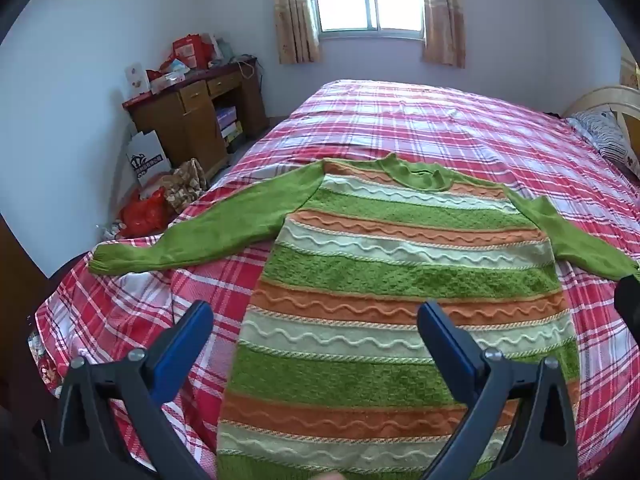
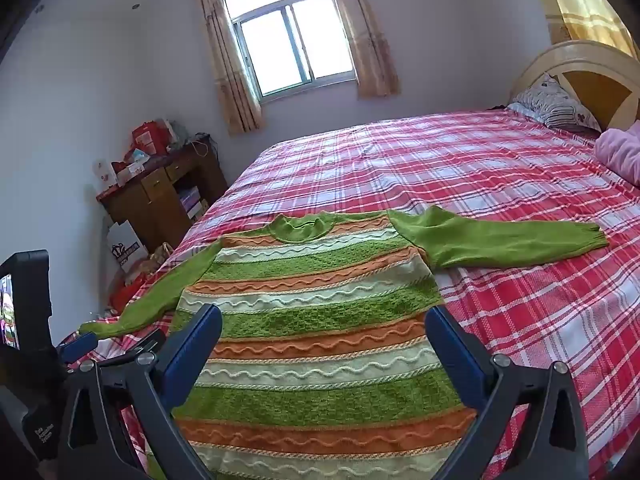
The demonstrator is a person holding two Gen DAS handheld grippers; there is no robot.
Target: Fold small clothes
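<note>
A small knitted sweater [image 1: 400, 276] with green, orange and cream wavy stripes lies flat on the bed, neck away from me, both green sleeves spread sideways. In the right wrist view the sweater [image 2: 320, 312] fills the middle, its right sleeve [image 2: 500, 240] stretched across the bedspread. My left gripper [image 1: 316, 316] hangs open above the sweater's lower left part, nothing between its blue fingers. My right gripper [image 2: 324, 320] is open too, above the lower body of the sweater, holding nothing. The left gripper's body shows at the left edge of the right wrist view.
The bed has a red and white plaid cover [image 2: 520, 160]. A pillow [image 2: 556, 108] and pink cloth [image 2: 620, 152] lie by the headboard. Left of the bed, a cluttered wooden desk [image 1: 196, 112] stands with bags [image 1: 148, 208] on the floor beside it.
</note>
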